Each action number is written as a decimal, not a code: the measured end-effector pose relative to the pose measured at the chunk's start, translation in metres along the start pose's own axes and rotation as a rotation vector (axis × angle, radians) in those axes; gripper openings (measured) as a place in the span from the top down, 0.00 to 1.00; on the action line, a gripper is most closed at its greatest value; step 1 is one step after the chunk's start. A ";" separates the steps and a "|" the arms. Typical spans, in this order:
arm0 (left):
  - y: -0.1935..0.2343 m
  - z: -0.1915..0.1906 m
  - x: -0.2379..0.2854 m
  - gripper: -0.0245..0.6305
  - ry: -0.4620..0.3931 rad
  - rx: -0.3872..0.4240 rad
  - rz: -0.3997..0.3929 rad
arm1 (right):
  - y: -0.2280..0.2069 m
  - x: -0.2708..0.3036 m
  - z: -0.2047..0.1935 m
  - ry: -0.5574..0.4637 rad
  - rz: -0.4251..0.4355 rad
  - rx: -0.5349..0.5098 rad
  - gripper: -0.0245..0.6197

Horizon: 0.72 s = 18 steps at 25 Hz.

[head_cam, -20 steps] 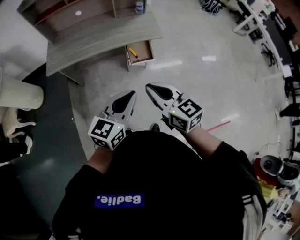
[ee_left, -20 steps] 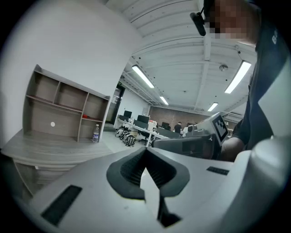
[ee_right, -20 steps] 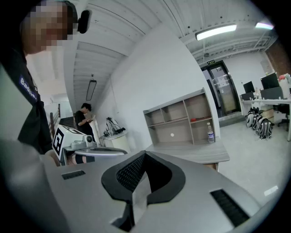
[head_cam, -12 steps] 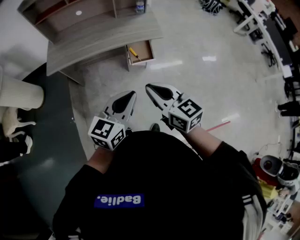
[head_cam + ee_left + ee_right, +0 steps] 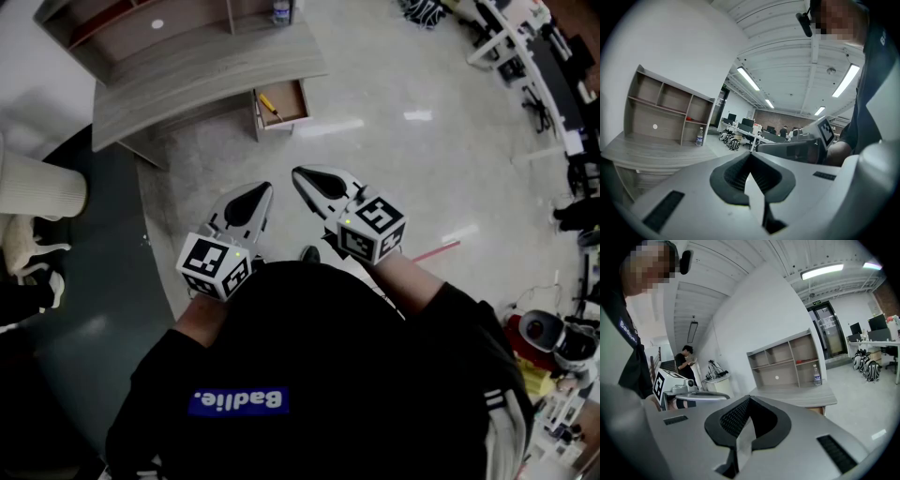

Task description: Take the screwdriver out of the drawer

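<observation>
Short of drawer [image 5: 289,105], tools [image 5: 261,191] [image 5: 302,175] closed, empty

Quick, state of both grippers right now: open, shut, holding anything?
Left gripper: shut, nothing between its jaws.
Right gripper: shut, nothing between its jaws.

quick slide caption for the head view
Shut and empty, the left gripper and right gripper face the open wooden drawer holding a yellow-handled screwdriver.
</observation>
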<state>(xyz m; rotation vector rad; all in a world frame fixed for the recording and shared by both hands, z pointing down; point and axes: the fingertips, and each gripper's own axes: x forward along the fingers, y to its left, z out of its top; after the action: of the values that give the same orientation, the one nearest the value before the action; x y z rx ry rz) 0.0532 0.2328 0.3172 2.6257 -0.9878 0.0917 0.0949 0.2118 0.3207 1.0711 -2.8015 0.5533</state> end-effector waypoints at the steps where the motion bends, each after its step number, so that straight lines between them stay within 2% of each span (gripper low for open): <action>1: 0.002 0.000 0.000 0.96 -0.001 0.000 -0.001 | 0.000 0.002 0.000 0.001 -0.003 0.002 0.92; 18: 0.070 0.016 -0.026 0.96 -0.017 0.005 -0.048 | 0.003 0.071 0.009 -0.001 -0.081 -0.014 0.92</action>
<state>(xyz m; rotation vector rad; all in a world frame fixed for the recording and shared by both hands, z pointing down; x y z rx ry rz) -0.0125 0.1944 0.3174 2.6574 -0.9303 0.0610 0.0401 0.1663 0.3259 1.1753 -2.7440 0.5236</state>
